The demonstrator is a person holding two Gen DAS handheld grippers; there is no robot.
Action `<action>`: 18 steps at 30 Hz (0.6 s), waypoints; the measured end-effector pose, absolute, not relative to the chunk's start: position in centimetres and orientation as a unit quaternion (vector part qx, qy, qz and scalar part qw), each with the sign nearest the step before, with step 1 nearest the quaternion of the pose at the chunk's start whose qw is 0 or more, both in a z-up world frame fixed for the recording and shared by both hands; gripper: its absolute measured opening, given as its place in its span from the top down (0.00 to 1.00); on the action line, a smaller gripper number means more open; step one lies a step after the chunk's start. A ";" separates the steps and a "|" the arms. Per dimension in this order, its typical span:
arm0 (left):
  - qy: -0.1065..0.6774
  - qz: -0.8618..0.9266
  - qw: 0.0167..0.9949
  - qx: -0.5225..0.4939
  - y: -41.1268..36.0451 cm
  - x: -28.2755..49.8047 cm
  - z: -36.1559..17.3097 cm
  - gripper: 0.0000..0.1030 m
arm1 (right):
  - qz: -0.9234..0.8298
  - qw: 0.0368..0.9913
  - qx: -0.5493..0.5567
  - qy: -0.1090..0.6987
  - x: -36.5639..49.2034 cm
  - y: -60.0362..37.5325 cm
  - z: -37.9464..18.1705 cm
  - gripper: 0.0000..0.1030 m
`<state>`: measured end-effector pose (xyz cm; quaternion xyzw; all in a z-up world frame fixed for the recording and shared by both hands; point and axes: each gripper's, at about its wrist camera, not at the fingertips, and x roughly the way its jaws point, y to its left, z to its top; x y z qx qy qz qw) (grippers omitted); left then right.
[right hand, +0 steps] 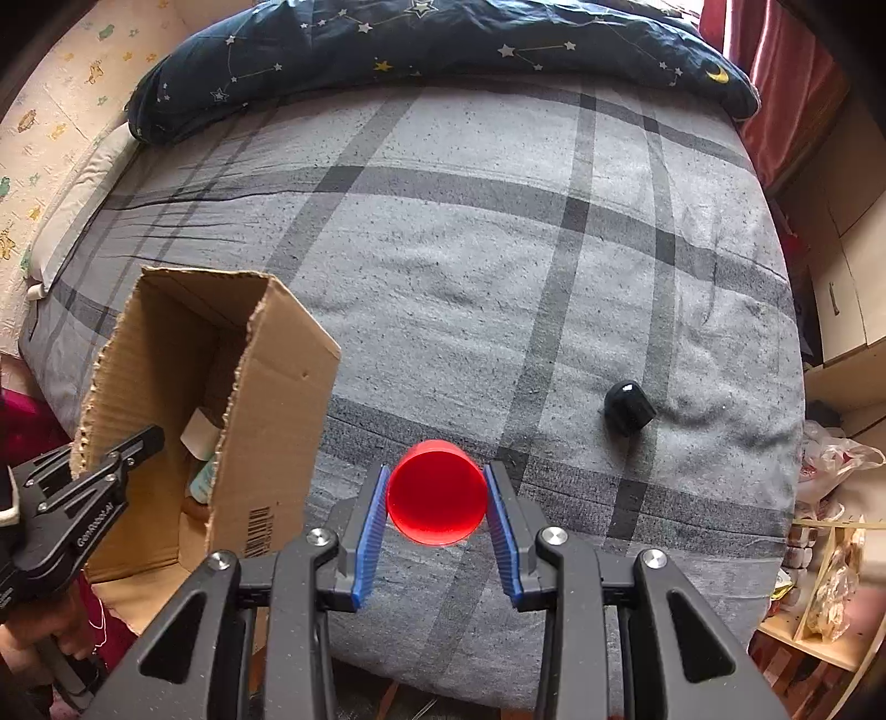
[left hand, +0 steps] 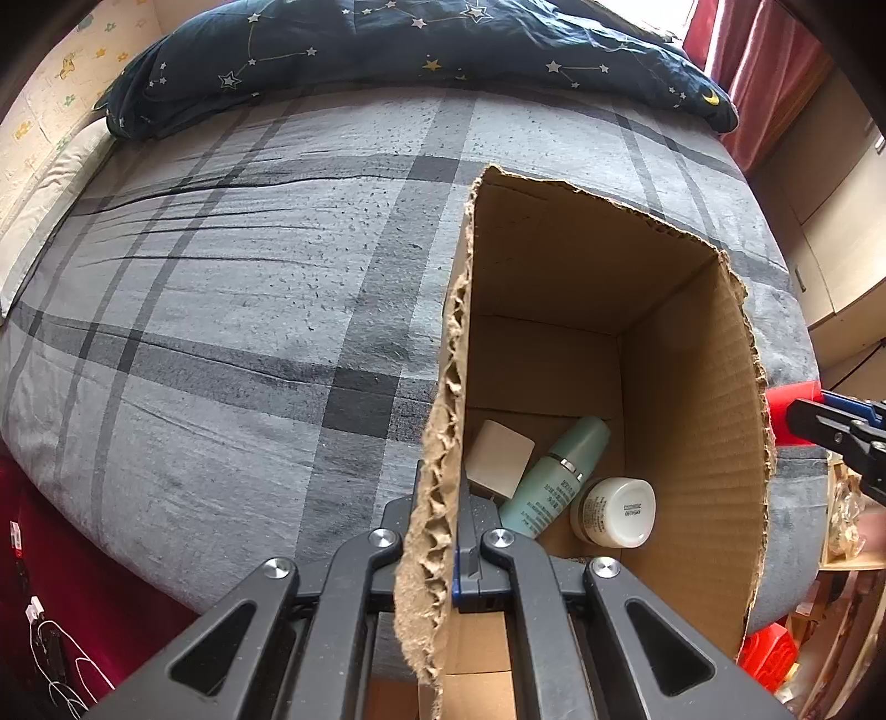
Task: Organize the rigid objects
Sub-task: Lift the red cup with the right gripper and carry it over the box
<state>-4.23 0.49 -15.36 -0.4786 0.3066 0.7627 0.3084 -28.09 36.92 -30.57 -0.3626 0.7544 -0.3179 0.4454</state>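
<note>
Red cup [right hand: 436,493]: sitting between right gripper [right hand: 437,498] jaws, pinching it. Left gripper [left hand: 443,545] jaws clamping cardboard box [left hand: 686,387] wall.

Box [left hand: 664,343]: mouth open, floor part-filled by bottle [left hand: 554,476], jar [left hand: 614,512]. Bed [right hand: 470,249]: bare beyond black cap [right hand: 628,407].

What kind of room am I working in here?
Most likely a bedroom: the work surface is a bed with a grey plaid sheet, a star-print duvet bunched at the far end, and red curtains.
</note>
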 end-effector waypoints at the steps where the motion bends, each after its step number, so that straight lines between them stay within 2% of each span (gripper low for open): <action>1: 0.306 0.763 0.308 -0.479 0.5 -4.2 -15.4 0.98 | -0.316 0.447 -0.363 0.754 -27.9 37.4 -30.5 0.64; 18: 0.303 0.762 0.308 -0.483 1.2 -3.9 -15.4 0.98 | -0.257 0.470 -0.379 0.755 -26.1 43.6 -32.2 0.64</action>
